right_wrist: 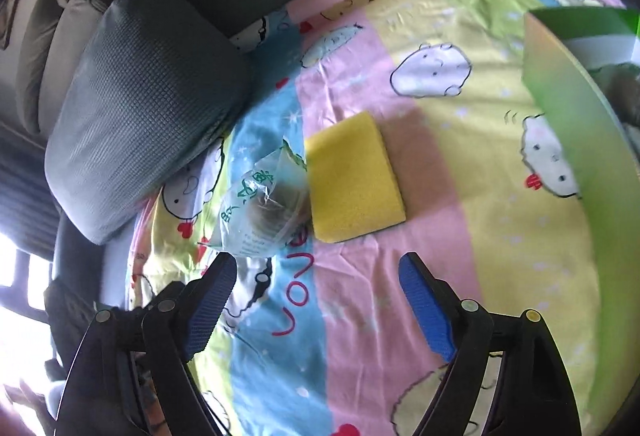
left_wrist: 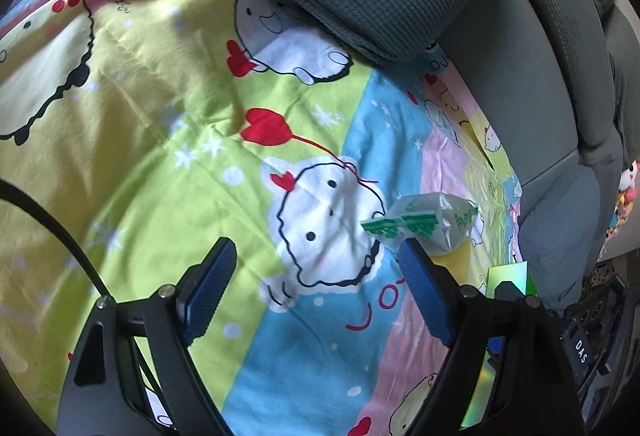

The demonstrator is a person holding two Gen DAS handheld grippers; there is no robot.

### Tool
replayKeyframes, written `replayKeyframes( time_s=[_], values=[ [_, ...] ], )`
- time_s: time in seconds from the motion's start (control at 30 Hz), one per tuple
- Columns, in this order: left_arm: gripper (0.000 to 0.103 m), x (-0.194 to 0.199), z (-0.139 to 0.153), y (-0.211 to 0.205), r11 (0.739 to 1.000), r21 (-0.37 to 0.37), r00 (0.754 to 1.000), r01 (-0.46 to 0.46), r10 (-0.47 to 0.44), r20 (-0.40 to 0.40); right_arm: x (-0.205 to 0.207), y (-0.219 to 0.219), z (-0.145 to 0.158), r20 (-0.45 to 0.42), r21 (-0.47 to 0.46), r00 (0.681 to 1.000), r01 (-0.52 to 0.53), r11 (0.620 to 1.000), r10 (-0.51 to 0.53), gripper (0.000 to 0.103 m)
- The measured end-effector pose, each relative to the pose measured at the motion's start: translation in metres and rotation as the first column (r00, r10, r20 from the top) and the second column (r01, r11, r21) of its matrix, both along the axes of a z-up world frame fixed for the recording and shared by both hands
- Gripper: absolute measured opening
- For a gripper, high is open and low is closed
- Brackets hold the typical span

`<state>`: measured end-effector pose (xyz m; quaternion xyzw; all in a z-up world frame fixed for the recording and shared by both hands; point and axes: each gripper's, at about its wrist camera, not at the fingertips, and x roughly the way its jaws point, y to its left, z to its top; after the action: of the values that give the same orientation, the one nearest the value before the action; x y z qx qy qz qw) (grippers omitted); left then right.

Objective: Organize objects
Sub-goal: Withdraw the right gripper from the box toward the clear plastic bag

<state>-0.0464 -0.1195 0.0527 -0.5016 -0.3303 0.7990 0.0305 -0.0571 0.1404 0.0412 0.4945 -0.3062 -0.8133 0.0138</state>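
Sponge lies on sheet, touching bag at its left.

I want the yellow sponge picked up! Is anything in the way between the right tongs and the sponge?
Nothing visible blocks it. The right tongs are open, and only bare cartoon bedsheet lies between them and the yellow sponge. A clear plastic packet touches the sponge's left edge, off to the side.

"DAS" on a black strap; "Love" on the bedsheet
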Motion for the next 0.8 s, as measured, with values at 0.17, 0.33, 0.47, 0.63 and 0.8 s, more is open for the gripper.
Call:
replayKeyframes(
  time_s=[0.17, 0.33, 0.47, 0.63, 0.8],
  values=[
    [0.082, 0.0, -0.002, -0.011, 0.999, 0.026, 1.0, -0.03, 0.03, 0.005, -0.003, -0.004, 0.001, -0.045, -0.034, 0.999, -0.018, 0.999, 0.017, 0.086],
    [0.082, -0.002, -0.004, -0.009, 1.0, 0.009, 1.0, -0.018, 0.018, 0.008, 0.007, -0.012, 0.022, -0.181, 0.042, 0.983, -0.032, 0.999, 0.04, 0.086],
    [0.082, -0.002, -0.007, -0.006, 1.0, -0.026, 1.0, -0.014, 0.015, 0.017, 0.019, -0.022, 0.044, -0.275, 0.193, 0.956, -0.049, 0.98, 0.102, 0.086],
    [0.082, -0.003, -0.007, -0.002, 0.999, -0.032, 1.0, -0.002, 0.002, 0.006, 0.032, -0.034, 0.063, -0.333, 0.418, 0.922, -0.045, 0.908, 0.199, 0.086],
    [0.082, -0.006, -0.013, 0.002, 0.997, -0.073, 1.0, 0.005, -0.003, 0.031, 0.037, -0.039, 0.073, -0.321, 0.589, 0.911, -0.021, 0.808, 0.258, 0.086]
  ],
)
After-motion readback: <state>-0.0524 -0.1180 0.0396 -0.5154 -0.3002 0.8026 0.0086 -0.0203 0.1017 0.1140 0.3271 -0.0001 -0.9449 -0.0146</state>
